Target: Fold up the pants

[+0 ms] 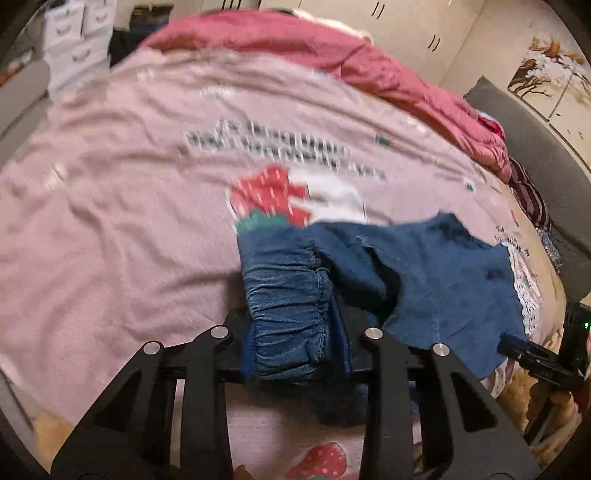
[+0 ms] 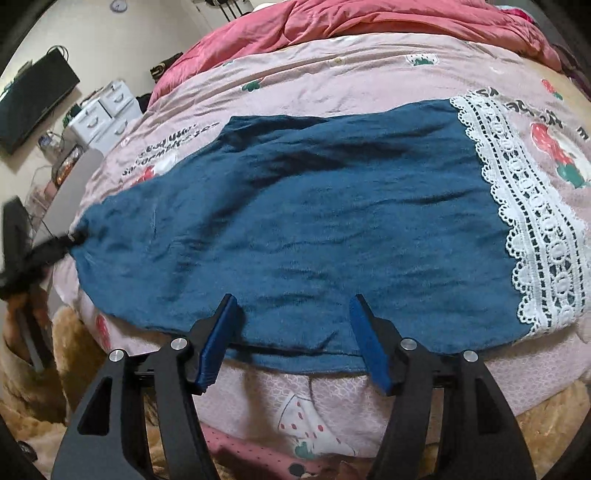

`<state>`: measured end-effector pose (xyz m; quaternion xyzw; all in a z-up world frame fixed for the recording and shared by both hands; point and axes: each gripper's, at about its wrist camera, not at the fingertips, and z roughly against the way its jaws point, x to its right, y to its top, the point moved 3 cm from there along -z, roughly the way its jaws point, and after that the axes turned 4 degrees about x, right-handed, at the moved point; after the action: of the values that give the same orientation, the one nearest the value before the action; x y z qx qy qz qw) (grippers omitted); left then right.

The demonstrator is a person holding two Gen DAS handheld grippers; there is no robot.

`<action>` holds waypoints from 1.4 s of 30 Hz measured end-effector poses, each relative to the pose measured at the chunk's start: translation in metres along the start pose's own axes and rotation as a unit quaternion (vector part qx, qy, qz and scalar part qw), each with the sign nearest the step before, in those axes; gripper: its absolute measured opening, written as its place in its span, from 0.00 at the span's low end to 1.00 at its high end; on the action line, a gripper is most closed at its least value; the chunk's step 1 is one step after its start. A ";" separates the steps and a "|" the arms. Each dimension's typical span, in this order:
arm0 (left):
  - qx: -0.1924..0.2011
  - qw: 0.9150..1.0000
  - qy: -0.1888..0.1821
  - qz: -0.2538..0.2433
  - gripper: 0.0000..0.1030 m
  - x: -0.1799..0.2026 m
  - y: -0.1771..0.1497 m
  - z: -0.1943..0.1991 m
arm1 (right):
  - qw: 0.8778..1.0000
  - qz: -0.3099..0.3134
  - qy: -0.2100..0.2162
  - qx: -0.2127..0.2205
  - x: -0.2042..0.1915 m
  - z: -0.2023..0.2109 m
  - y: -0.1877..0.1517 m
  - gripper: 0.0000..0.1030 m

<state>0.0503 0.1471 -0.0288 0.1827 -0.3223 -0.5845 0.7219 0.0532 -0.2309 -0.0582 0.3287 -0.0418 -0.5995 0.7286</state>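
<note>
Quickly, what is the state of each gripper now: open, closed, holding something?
Left gripper: closed on the waistband of the pants.
Right gripper: open, holding nothing.

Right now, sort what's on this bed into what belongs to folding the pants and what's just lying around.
For the job:
- blue pants with white lace hem
- left tool, shut on the elastic waistband
- right tool, open at the near edge

Lying about:
- pink strawberry blanket
- red quilt
- white drawers
- TV
</note>
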 end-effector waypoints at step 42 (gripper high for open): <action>-0.074 0.960 -0.069 -0.260 0.49 0.196 -0.083 -0.092 | 0.996 -0.050 -0.054 0.049 0.052 0.027 0.043 0.67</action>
<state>0.0735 -0.0727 -0.0992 0.1659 -0.2686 -0.7853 0.5326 0.0911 -0.2865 -0.0315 0.3323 -0.0942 -0.6492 0.6777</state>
